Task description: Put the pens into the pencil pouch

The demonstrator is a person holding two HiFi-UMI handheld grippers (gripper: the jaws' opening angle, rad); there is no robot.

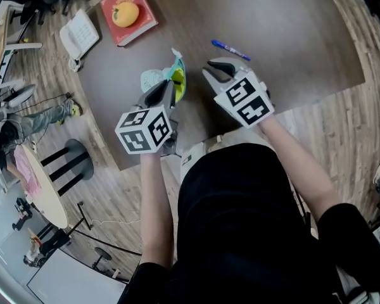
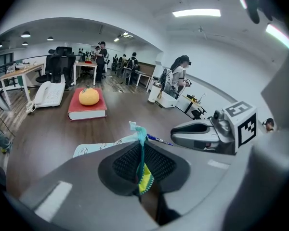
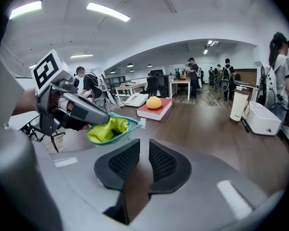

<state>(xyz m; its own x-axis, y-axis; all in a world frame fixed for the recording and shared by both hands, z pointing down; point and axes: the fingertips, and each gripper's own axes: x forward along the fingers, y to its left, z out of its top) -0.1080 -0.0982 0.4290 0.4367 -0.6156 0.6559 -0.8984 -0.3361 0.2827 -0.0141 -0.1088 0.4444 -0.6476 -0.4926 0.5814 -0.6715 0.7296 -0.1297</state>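
Note:
A light pencil pouch [image 1: 175, 75] with a teal zipper and yellow lining is held up off the brown table [image 1: 291, 37]. My left gripper [image 1: 171, 88] is shut on its zipper edge [image 2: 142, 170], and the mouth gapes open towards the right gripper view, pouch [image 3: 111, 129]. A blue pen [image 1: 230, 49] lies on the table beyond my right gripper [image 1: 214, 68]. It also shows past the pouch in the left gripper view, pen [image 2: 159, 139]. My right gripper [image 3: 143, 162] stands beside the pouch, its jaws a narrow gap apart with nothing between them.
A red book [image 1: 136, 24] with an orange [image 1: 126, 14] on it lies at the table's far left, beside a white telephone [image 1: 79, 35]. A white box [image 3: 262, 119] stands at the table's right. People and desks fill the room behind.

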